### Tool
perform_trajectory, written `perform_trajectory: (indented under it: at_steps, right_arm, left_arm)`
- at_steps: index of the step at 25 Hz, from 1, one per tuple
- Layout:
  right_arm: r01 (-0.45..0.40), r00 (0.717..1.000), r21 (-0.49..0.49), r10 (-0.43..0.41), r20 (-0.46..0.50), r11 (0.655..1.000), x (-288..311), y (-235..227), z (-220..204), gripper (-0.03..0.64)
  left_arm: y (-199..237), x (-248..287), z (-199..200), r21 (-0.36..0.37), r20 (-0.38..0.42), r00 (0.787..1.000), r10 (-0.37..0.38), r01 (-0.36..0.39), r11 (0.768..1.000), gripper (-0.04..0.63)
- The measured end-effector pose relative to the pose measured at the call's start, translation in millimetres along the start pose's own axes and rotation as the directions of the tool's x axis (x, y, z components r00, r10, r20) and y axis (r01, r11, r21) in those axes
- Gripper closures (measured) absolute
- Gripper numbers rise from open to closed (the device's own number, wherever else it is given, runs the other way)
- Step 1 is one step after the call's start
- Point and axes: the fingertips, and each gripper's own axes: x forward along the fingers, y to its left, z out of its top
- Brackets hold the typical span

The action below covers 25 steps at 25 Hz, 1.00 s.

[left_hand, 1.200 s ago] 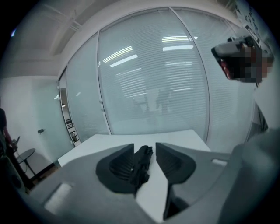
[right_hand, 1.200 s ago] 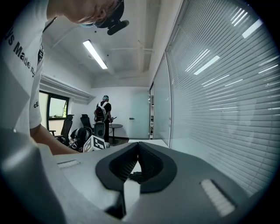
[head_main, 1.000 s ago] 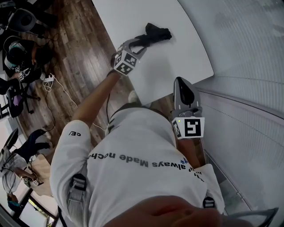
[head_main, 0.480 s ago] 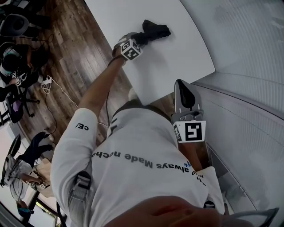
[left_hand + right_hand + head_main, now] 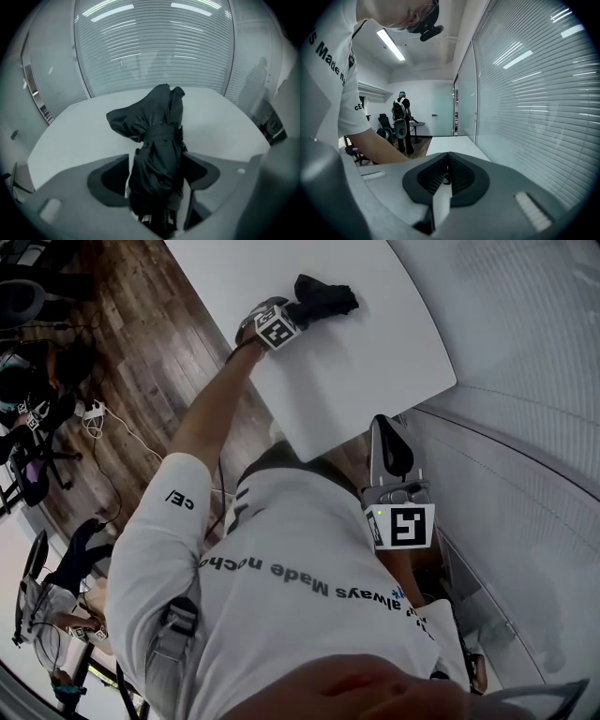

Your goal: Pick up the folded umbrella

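Note:
The folded black umbrella (image 5: 325, 296) lies on the white table (image 5: 375, 362) near its far left edge. My left gripper (image 5: 296, 315) is down over the umbrella's near end. In the left gripper view the umbrella (image 5: 158, 140) runs away from me between the two jaws, bunched fabric at its far end. The left gripper (image 5: 157, 161) has its jaws opening wide, one on each side of the umbrella, and I see no squeeze on the fabric. My right gripper (image 5: 387, 426) hangs off the table's near corner by my body, and in its own view the right gripper (image 5: 448, 159) is shut with nothing in it.
A glass wall with blinds (image 5: 525, 381) curves round the table's right and far sides. Wooden floor (image 5: 150, 352) lies to the left, with office chairs, people and a white cable (image 5: 103, 413). In the right gripper view a person (image 5: 401, 123) stands by a small round table at the back.
My left gripper has reached farther across the table and come down onto the umbrella's near end. The right gripper has sunk a little beside my body.

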Motion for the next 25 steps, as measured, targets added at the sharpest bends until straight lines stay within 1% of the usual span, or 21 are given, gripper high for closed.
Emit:
perform_trajectory:
  at_steps: [3,8,10,13,16,20,22,25]
  right_arm:
    - [0.010,1.000,0.006,-0.010,-0.014,1.000,0,-3,-2,0.617]
    - [0.015,1.000,0.014,-0.015,-0.016,1.000,4,-6,-8,0.615]
    - [0.017,1.000,0.016,-0.016,-0.013,1.000,1,-6,-11,0.615]
    - [0.016,1.000,0.016,-0.016,-0.008,1.000,-9,-4,-12,0.617]
    - [0.020,1.000,0.019,-0.020,-0.005,1.000,-16,-7,-15,0.617]
    - [0.019,1.000,0.022,-0.019,0.005,1.000,-28,-7,-20,0.617]
    - [0.015,1.000,0.023,-0.015,0.014,1.000,-29,-11,-21,0.617]
    - [0.004,0.999,0.022,-0.004,0.033,1.000,-29,-16,-19,0.617]
  left_arm:
    - [-6,0,1,0.013,-0.015,0.999,-0.043,0.044,0.999,0.298]
    - [-8,6,-4,0.008,-0.054,0.997,-0.063,0.063,0.998,0.348]
    - [-13,6,-4,0.019,-0.061,0.997,-0.049,0.050,0.999,0.365]
    - [-20,0,-2,0.040,-0.046,0.999,0.007,-0.006,0.999,0.379]
    - [-22,-7,-2,-0.004,-0.026,0.999,0.041,-0.041,0.999,0.385]
    - [-32,-30,-4,-0.059,0.005,0.998,0.063,-0.063,0.996,0.387]
    - [-34,-45,1,-0.077,0.040,0.996,0.084,-0.080,0.994,0.387]
    - [-38,-77,19,-0.126,0.125,0.984,0.123,-0.107,0.986,0.387]
